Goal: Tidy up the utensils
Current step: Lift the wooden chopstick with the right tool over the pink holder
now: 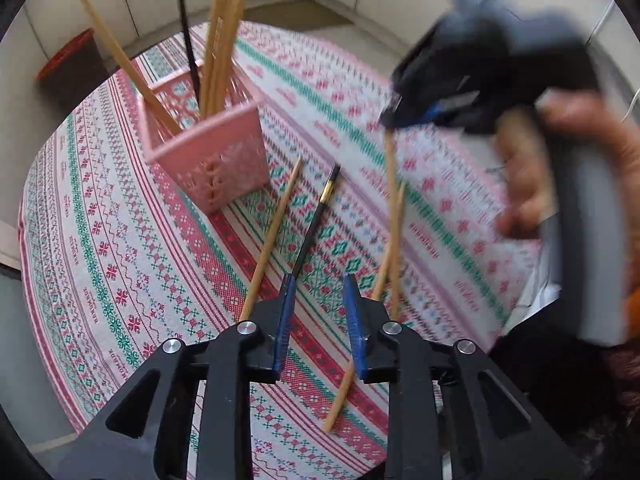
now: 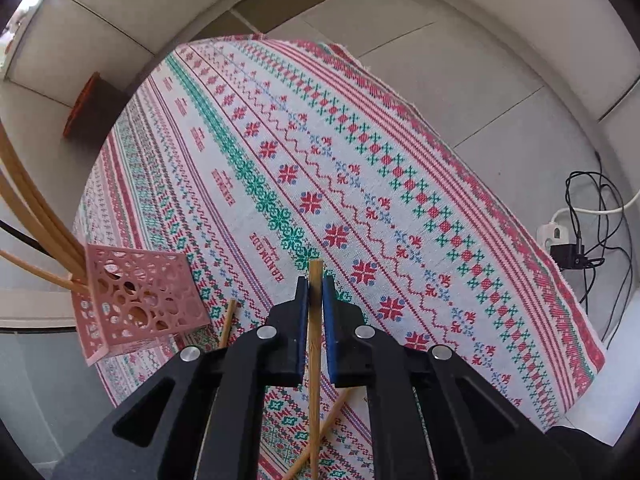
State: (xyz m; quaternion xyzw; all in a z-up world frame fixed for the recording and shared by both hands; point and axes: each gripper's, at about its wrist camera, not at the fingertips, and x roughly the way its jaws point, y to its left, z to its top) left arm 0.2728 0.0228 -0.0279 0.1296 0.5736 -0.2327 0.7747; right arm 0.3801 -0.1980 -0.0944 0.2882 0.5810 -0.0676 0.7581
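Note:
A pink perforated holder point(image 1: 216, 152) point(image 2: 136, 300) stands on the patterned cloth with several wooden chopsticks and a black one upright in it. My left gripper point(image 1: 319, 278) is open above the cloth, with nothing between its pads. A black chopstick point(image 1: 316, 224) lies just ahead of its left fingertip, and a wooden one point(image 1: 272, 236) lies further left. My right gripper point(image 2: 315, 280) point(image 1: 388, 120) is shut on a wooden chopstick point(image 2: 315, 360) point(image 1: 394, 220), which hangs down from it. Another wooden chopstick point(image 1: 340, 400) point(image 2: 320, 432) lies slanted below.
The red, green and white tablecloth point(image 2: 360, 160) covers a round table whose edge drops to a tiled floor. A dark bin with a red rim point(image 1: 68, 64) point(image 2: 92, 108) stands on the floor. A power strip with cables point(image 2: 560, 236) lies at right. A person's hand point(image 1: 532, 184) grips the right tool.

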